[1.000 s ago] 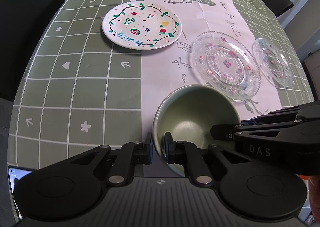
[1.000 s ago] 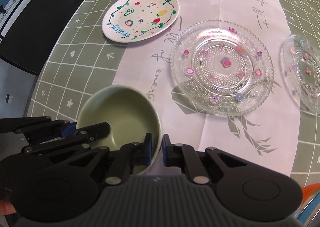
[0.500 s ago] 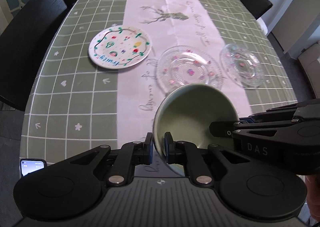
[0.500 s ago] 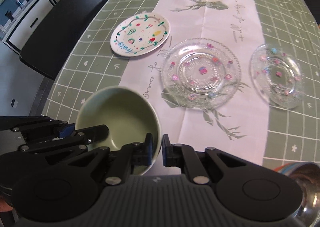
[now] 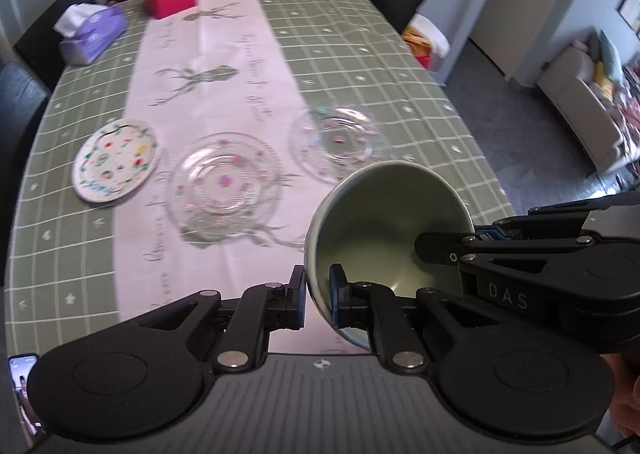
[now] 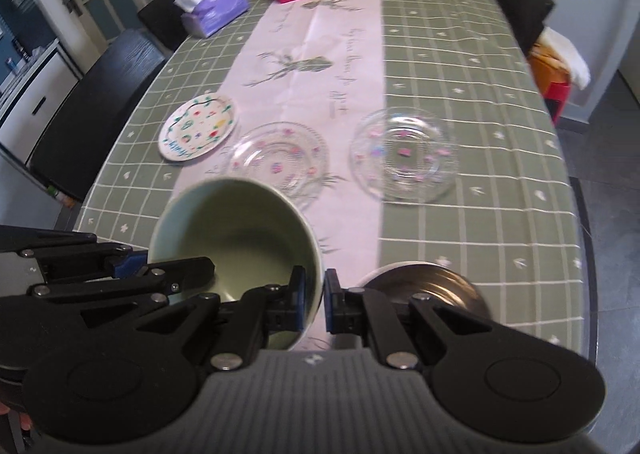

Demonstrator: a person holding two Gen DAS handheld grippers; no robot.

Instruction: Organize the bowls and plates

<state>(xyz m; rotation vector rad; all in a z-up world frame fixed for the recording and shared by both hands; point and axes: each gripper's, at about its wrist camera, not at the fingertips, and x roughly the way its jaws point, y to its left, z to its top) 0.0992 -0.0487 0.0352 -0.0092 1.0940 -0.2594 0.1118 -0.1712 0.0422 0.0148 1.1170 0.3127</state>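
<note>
Left wrist view: left gripper (image 5: 318, 292) and right gripper (image 6: 314, 300) both clamp green bowl's (image 5: 384, 221) rim.

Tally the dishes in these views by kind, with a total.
Clear glass plates: 2, one on the runner, one to its right.
White painted plate: 1.
Green bowl, held at its rim by the left gripper and the right gripper: 1.
Metal bowl: 1.
Total: 5.
</note>
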